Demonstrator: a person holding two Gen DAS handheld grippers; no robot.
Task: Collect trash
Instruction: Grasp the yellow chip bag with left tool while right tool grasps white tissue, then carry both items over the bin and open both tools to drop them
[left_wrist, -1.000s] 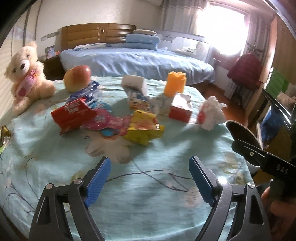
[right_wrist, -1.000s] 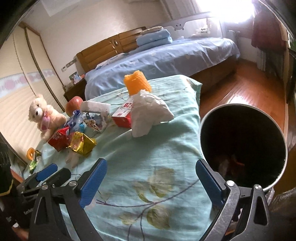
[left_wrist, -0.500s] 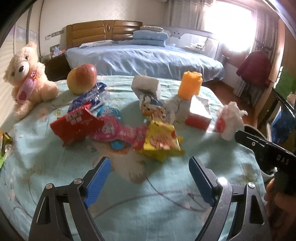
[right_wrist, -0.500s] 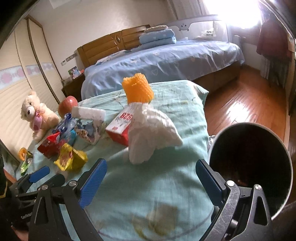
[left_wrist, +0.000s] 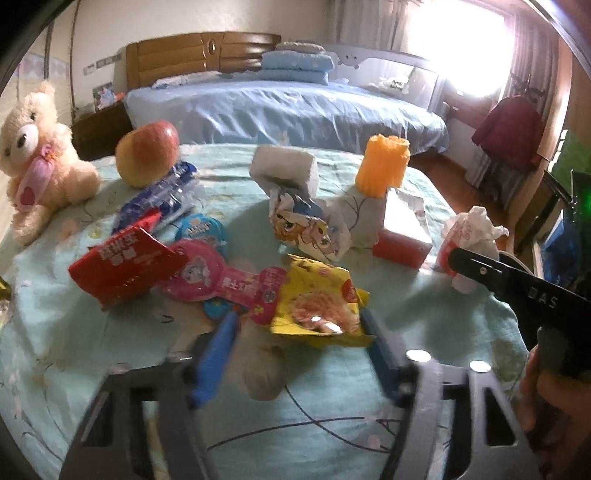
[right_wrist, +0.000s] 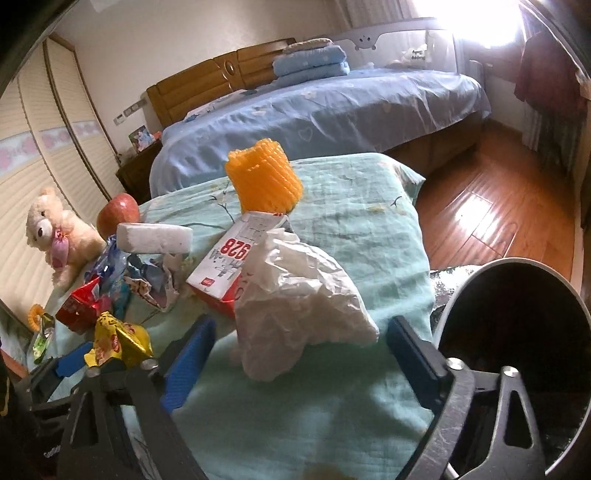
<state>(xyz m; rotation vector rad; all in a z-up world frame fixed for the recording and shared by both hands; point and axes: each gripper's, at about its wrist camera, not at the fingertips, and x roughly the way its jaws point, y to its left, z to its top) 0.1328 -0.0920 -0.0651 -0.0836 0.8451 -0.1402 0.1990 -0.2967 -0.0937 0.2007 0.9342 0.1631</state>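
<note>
Trash lies piled on a table with a pale green cloth (left_wrist: 110, 369). A yellow snack wrapper (left_wrist: 317, 306) sits between the blue fingers of my left gripper (left_wrist: 298, 319), whose jaws are closing; the right fingertip meets the wrapper's edge, the left one stands just clear. A crumpled white bag (right_wrist: 299, 295) stands between the fingers of my right gripper (right_wrist: 299, 328), also closing, with gaps on both sides. Behind lie a red wrapper (left_wrist: 122, 269), a pink wrapper (left_wrist: 221, 280), a cartoon-printed wrapper (left_wrist: 306, 229) and a red-and-white box (left_wrist: 402, 236).
A dark round bin (right_wrist: 517, 260) stands beside the table on the right. An apple (left_wrist: 147, 153), a teddy bear (left_wrist: 37, 147), a white block (left_wrist: 284, 170) and an orange ridged cup (left_wrist: 384, 166) stand at the back. A bed (right_wrist: 332, 110) lies beyond, with wooden floor at the right.
Both grippers have moved forward to the pile and their jaws have narrowed. The yellow wrapper now lies between the left fingers, the white bag between the right ones.
</note>
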